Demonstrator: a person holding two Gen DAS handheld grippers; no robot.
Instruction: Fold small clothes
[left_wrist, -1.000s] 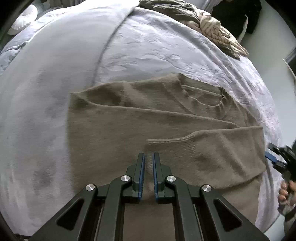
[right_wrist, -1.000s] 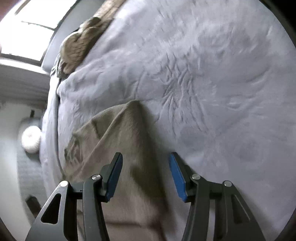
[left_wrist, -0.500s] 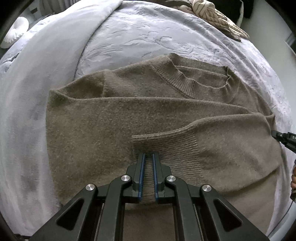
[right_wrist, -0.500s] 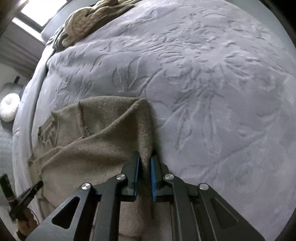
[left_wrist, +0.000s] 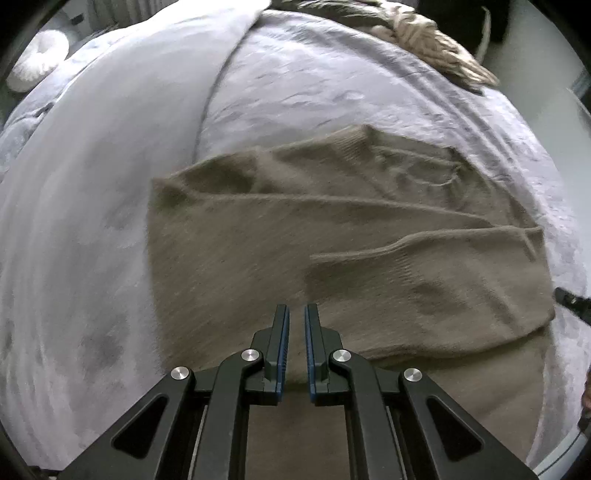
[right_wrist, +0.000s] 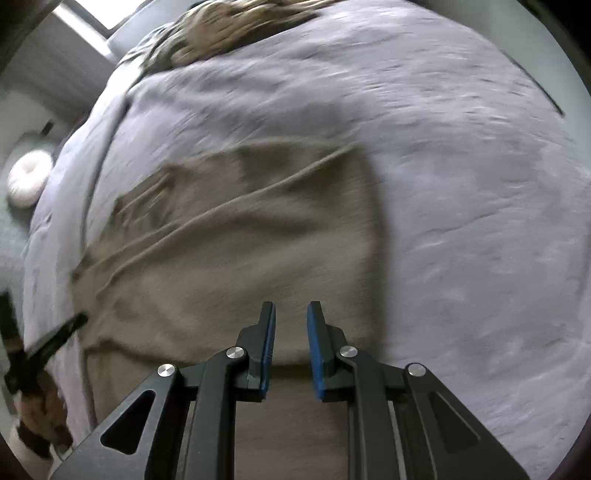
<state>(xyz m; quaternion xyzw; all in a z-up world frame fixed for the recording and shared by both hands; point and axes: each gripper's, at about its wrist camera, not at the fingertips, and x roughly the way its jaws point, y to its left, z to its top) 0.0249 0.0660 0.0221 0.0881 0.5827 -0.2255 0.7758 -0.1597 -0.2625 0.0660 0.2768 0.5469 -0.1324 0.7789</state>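
A brown knit sweater (left_wrist: 332, 229) lies flat on the lilac-grey bed cover (left_wrist: 92, 184), neckline at the far side, with one sleeve (left_wrist: 424, 273) folded across its body. My left gripper (left_wrist: 295, 308) hovers over the sweater's near part, shut, with nothing between its pads. The right wrist view is motion-blurred. In it the same sweater (right_wrist: 240, 251) fills the left half. My right gripper (right_wrist: 291, 304) hangs above the sweater near its right edge. Its jaws are opening to a narrow gap that holds no fabric. Its tip (left_wrist: 570, 301) also shows at the sweater's right side.
A beige cable-knit garment (left_wrist: 424, 33) is heaped at the far end of the bed. A white round cushion (left_wrist: 37, 59) lies on the floor beyond the bed's left edge. The hand (right_wrist: 40, 417) holding the left gripper shows at the left rim. Bare bed cover (right_wrist: 461, 184) stretches right of the sweater.
The right gripper went from wide open to pinched on the sweater's side edge. It then rose, rolled and swung over the sweater with its jaws parting. The left gripper dipped close, then drew back.
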